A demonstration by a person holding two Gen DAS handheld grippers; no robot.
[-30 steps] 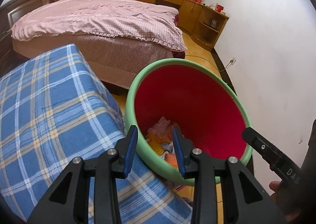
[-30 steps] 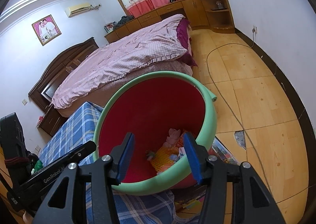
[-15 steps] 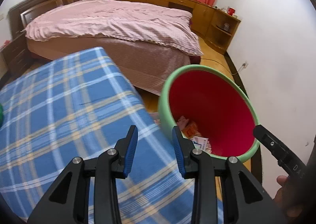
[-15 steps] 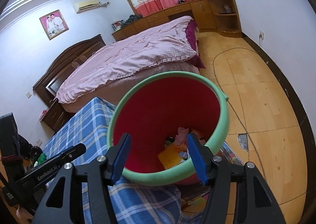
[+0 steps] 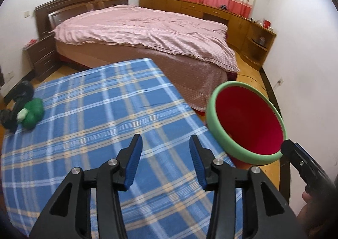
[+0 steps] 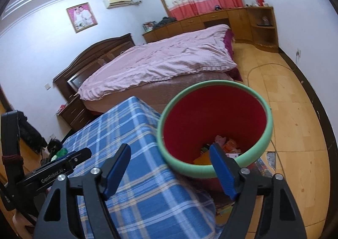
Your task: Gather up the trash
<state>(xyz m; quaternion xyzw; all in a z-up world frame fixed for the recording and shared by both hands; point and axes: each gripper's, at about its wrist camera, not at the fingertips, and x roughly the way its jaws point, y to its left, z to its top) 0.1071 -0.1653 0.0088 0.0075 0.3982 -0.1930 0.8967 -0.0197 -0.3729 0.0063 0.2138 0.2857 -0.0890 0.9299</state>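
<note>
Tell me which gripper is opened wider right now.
The right gripper: its blue pads stand farther apart than those of the left gripper; both have just been opening, empty.

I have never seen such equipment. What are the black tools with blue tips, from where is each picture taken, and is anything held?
They are two hand-held grippers, each with a camera looking along its fingers. One picture is from the left gripper, the other from the right gripper. Both have just been opening; nothing is between their fingers. Below lies a blue checked cloth with a green object and something dark at its far edge. Beside it stands a red bin with a green rim, with trash inside.
</note>
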